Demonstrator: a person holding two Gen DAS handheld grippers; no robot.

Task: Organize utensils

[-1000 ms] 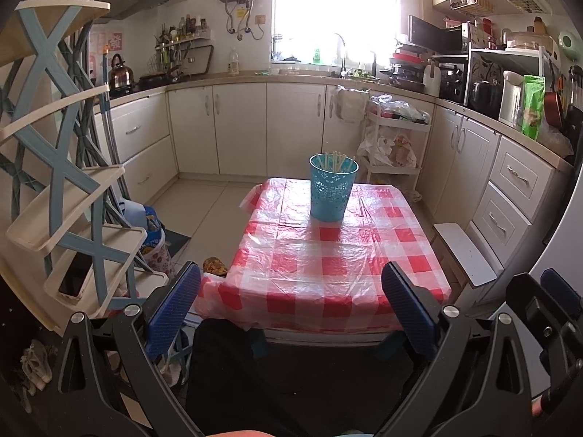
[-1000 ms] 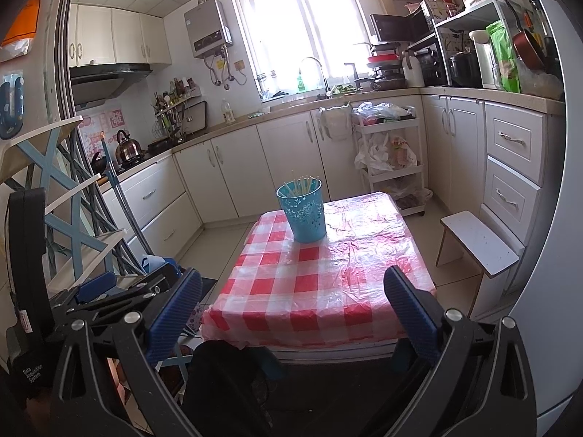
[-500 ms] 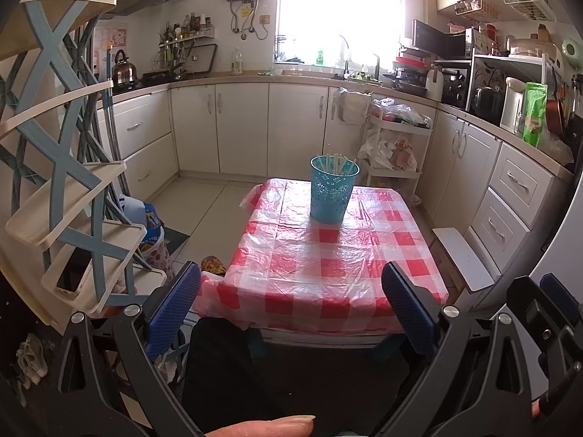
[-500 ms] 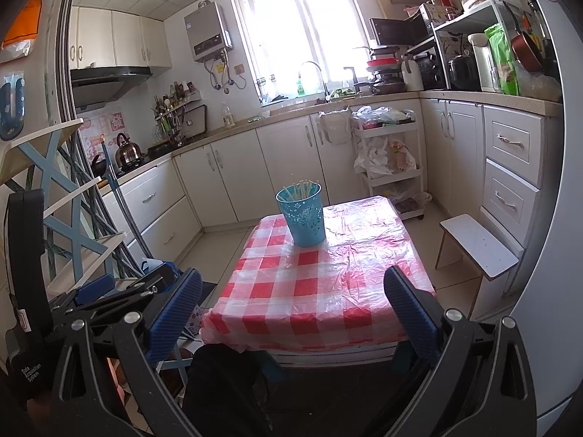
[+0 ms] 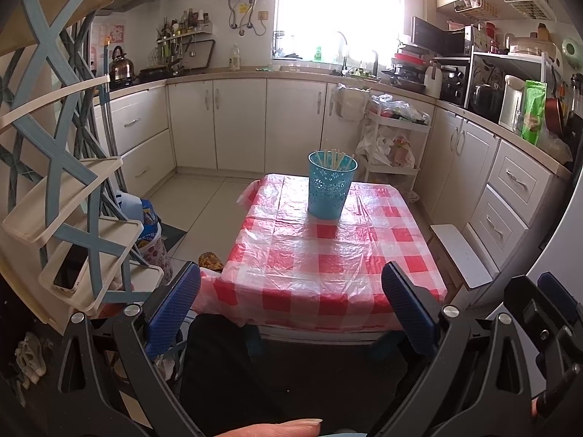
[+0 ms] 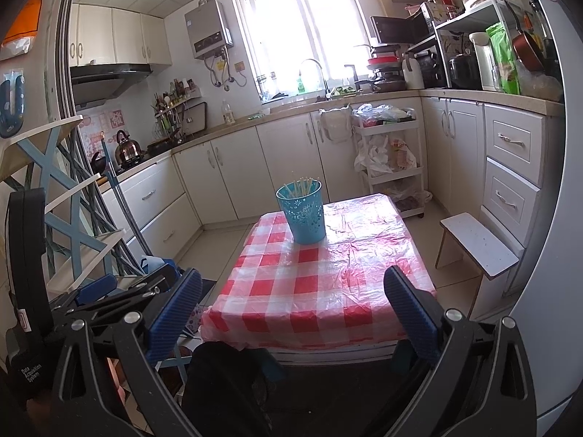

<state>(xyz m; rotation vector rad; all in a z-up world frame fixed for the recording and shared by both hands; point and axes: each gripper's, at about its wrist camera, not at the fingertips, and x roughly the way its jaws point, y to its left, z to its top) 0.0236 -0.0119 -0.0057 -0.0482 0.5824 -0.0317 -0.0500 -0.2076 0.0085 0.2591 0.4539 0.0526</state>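
Note:
A blue perforated cup [image 5: 330,188] holding several pale chopsticks [image 5: 334,158] stands at the far end of a low table with a red-and-white checked cloth [image 5: 328,258]. The same cup [image 6: 303,213] shows in the right wrist view, on the table cloth [image 6: 320,287]. My left gripper [image 5: 291,302] hangs open before the table's near edge, nothing between its blue pads [image 5: 174,306]. My right gripper [image 6: 293,307] is open too and empty, also short of the near edge. The other gripper's body [image 6: 120,291] shows at the left of the right wrist view.
A blue-and-cream shelf rack [image 5: 69,196] stands close on the left, with a phone [image 5: 69,269] on a lower shelf. A white stool [image 6: 473,244] sits right of the table. Cabinets [image 5: 237,123] and a trolley [image 5: 393,145] line the far walls. A fingertip [image 5: 277,428] shows at the bottom edge.
Both views have shifted slightly; the table and cup sit a little higher in the left wrist view. A fingertip has come into view at the bottom. Both grippers stay open.

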